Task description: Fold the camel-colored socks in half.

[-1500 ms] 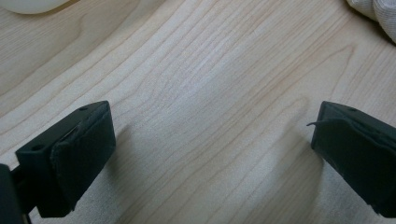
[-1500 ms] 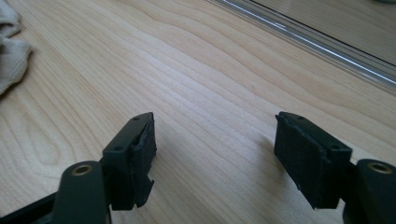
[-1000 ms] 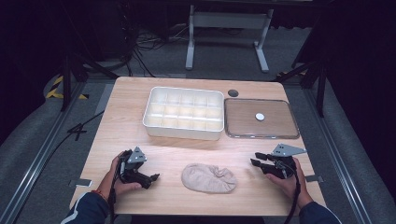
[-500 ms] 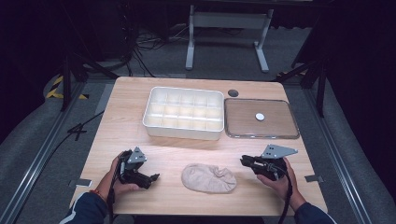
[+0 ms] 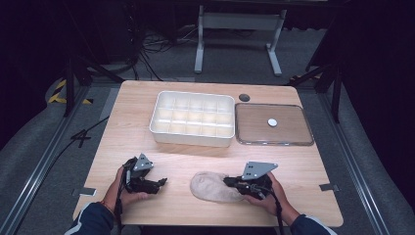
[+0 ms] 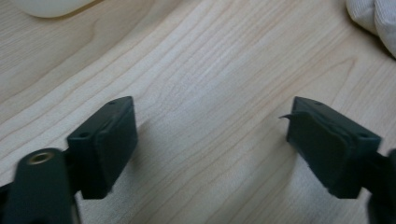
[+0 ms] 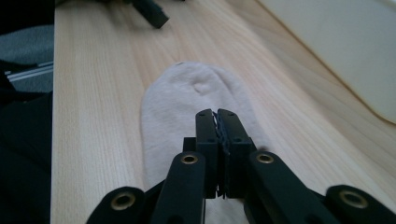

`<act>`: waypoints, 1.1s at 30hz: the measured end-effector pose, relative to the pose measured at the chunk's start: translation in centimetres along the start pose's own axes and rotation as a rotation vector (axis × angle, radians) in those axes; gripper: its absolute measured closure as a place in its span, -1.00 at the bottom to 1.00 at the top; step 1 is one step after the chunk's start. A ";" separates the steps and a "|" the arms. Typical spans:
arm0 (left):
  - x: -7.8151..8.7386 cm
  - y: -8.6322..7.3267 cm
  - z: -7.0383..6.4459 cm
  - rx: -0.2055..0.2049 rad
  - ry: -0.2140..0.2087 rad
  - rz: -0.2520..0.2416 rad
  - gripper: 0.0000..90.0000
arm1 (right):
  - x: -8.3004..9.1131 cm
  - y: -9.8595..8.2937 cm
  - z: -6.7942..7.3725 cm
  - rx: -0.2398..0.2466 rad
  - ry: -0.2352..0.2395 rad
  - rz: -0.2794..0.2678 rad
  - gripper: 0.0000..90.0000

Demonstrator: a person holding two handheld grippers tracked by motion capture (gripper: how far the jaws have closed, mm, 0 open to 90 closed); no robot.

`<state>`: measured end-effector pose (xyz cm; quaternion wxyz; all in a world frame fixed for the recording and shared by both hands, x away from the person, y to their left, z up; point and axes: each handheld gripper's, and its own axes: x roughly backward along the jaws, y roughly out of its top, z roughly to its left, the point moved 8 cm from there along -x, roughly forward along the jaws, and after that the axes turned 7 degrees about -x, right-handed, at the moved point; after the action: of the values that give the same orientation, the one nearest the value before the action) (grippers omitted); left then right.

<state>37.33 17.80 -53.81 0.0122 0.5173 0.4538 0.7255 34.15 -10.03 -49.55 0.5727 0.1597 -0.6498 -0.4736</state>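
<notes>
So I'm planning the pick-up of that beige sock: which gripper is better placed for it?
Right. The right gripper sits over the sock with jaws closed, so it must open first. The left gripper is open but rests apart on bare table.

Left gripper [image 5: 159,182] low, jaws wide apart — right gripper [image 5: 229,181] jaws pressed together
</notes>
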 end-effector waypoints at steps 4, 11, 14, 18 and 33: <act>-0.2 0.8 -0.7 0.017 -0.062 -0.024 -0.40 | -1.5 -0.3 0.7 0.008 0.019 0.038 0.97; -1.1 3.9 -4.0 -0.004 -0.156 -0.101 -0.37 | -3.2 -1.3 0.6 0.030 0.008 0.099 0.97; -1.9 4.8 -5.2 -0.026 -0.186 -0.101 -0.35 | -3.7 -1.7 0.7 0.039 0.003 0.112 0.98; -3.1 5.6 -6.7 -0.038 -0.221 -0.089 -0.35 | -3.8 -1.7 0.6 0.040 0.005 0.108 0.98; -5.1 7.0 -8.6 -0.105 -0.202 -0.027 0.16 | -3.7 -1.8 0.7 0.055 0.006 0.110 0.99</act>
<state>36.25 5.65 -53.34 0.0948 0.5804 0.4186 0.6921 34.02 -7.84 -53.13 0.5950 0.1410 -0.6686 -0.4230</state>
